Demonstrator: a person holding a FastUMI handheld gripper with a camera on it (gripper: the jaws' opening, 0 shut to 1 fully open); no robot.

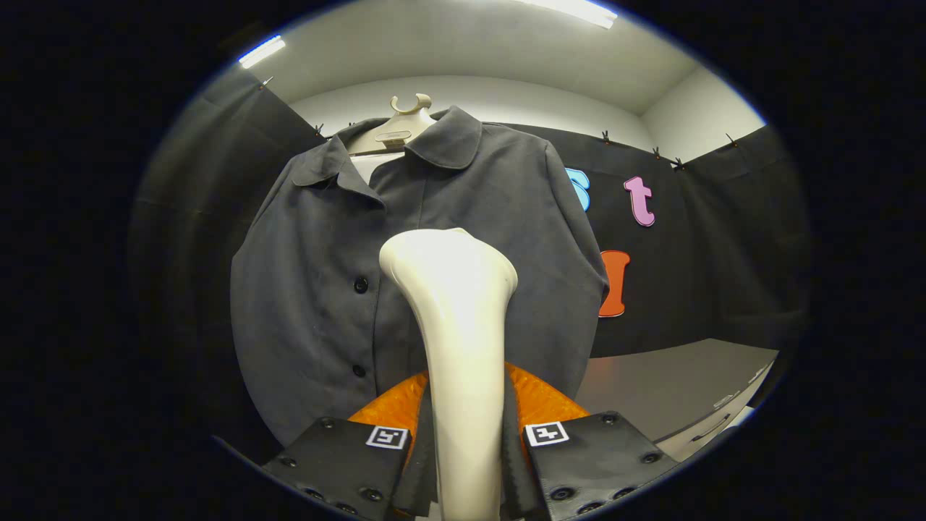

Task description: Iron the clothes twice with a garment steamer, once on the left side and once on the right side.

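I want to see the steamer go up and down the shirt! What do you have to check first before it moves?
1. Steamer held tight: the gripper has both fingers pressing on the steamer handle. Ok.
2. Steamer pointing at the shirt: its head sits in front of the dark shirt, near the button line. Ok.
3. Head touching the cloth: cannot tell from this angle.
4. Shirt hanging properly: it is on the hanger, collar up and front facing the steamer. Ok.
5. Which side comes first: the head is about in the middle, not yet on the left or right half. Not ok.
6. Steam coming out: cannot tell.
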